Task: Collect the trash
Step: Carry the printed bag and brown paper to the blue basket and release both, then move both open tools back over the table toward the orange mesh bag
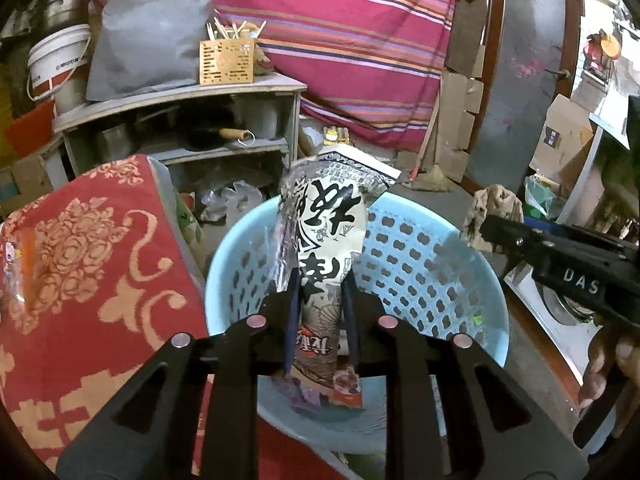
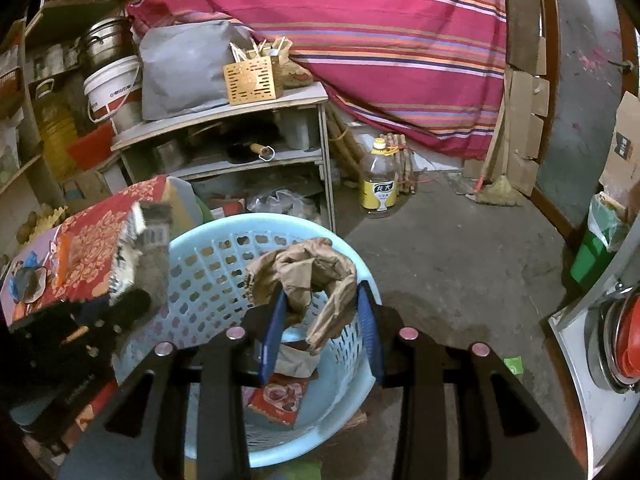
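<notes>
Cluttered floor: basket (image 1: 400, 248) sits below both grippers, left (image 1: 320, 300) pinching wrapper (image 1: 328, 232), right (image 2: 322, 320) pinching paper (image 2: 308, 272); release squarely inside.

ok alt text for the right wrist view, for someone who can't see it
The right gripper holds a crumpled brown paper bag between its blue pads over a pale blue perforated plastic basket with a red snack packet inside. At left, the left gripper carries a printed silver wrapper.
</notes>
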Action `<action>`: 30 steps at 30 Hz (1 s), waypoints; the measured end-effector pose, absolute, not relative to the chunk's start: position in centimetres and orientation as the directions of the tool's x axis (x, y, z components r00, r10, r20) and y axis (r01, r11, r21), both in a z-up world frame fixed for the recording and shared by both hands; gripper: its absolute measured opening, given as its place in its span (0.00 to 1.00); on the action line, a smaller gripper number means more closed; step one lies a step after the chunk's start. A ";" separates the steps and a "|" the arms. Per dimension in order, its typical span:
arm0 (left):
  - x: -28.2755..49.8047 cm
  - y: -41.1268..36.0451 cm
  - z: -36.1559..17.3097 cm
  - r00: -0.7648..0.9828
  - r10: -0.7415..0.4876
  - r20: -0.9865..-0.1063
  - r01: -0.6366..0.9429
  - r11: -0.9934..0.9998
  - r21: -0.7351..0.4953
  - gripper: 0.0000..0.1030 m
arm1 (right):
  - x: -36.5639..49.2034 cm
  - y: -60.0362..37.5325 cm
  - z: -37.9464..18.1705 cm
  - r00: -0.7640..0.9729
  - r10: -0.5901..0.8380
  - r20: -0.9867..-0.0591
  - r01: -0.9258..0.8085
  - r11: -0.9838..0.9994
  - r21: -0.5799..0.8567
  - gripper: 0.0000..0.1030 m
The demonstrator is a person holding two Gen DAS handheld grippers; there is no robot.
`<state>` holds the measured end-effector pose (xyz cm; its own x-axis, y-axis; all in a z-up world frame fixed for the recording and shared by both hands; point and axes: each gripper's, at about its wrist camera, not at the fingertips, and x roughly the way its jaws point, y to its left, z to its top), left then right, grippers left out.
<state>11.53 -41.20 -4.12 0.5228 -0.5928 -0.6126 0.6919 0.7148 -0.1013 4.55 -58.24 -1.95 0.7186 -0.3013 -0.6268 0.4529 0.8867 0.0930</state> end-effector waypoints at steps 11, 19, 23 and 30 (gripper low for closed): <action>11.5 -39.6 -3.5 0.557 -0.564 -0.610 0.660 0.746 -0.088 0.53 | 4.8 -57.8 -2.2 0.714 -0.297 -0.634 0.447 0.890 0.086 0.35; 12.1 -34.7 -1.4 0.649 -0.500 -0.574 0.573 0.817 -0.065 0.75 | 5.9 -56.1 -1.9 0.719 -0.282 -0.636 0.421 0.904 0.076 0.38; 12.7 -31.5 -0.5 0.693 -0.448 -0.565 0.514 0.857 -0.049 0.82 | 6.5 -55.0 -1.8 0.705 -0.307 -0.639 0.430 0.902 0.042 0.56; 13.3 -25.5 1.1 0.757 -0.370 -0.539 0.420 0.907 -0.032 0.90 | 7.4 -52.7 -1.1 0.714 -0.304 -0.631 0.429 0.902 0.050 0.73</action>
